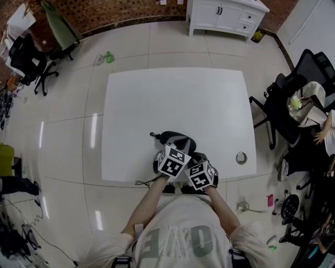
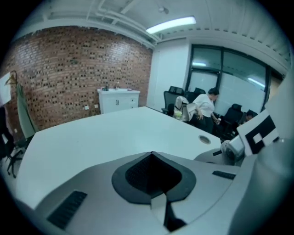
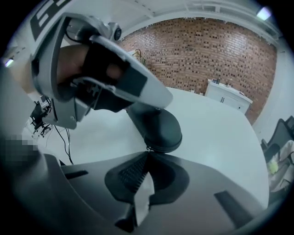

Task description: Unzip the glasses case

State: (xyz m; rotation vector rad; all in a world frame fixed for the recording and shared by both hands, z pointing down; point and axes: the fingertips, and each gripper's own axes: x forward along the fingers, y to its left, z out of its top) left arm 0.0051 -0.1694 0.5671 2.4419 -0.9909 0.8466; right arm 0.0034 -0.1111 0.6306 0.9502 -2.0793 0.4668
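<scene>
Pale floor tiles (image 1: 63,104) surrounded a white desk (image 1: 157,99) in a room backed by a brick wall (image 1: 115,13). The glasses case (image 1: 175,139) lay on the desk at its near edge, right in front of the person. Well beyond the case a white cabinet (image 1: 225,15) stood against the brick. Off to the case's right were black office chairs (image 1: 285,104), and nearer on that side a round cable grommet (image 1: 241,157) was set into the desk top. Both tools crowded over the case. The right tool (image 3: 148,153) had its jaws closed tight, their tips meeting at the case's rim on what looked like the small zipper pull (image 3: 147,148). The left tool (image 2: 151,155) also had its jaws pressed together, with nothing visible between them. In the right gripper view it reached down toward the top of the case, seemingly to brace it, though whether it actually touched the case could not be told. The case looked closed, so the step in hand was judged to be the very start of the unzipping: pull gripped, zipper not yet run. The next move would call for drawing the pull steadily along the case's curved rim while the case was kept from sliding or lifting. The pinch would need to be firm, since so small a tab could slip out.
</scene>
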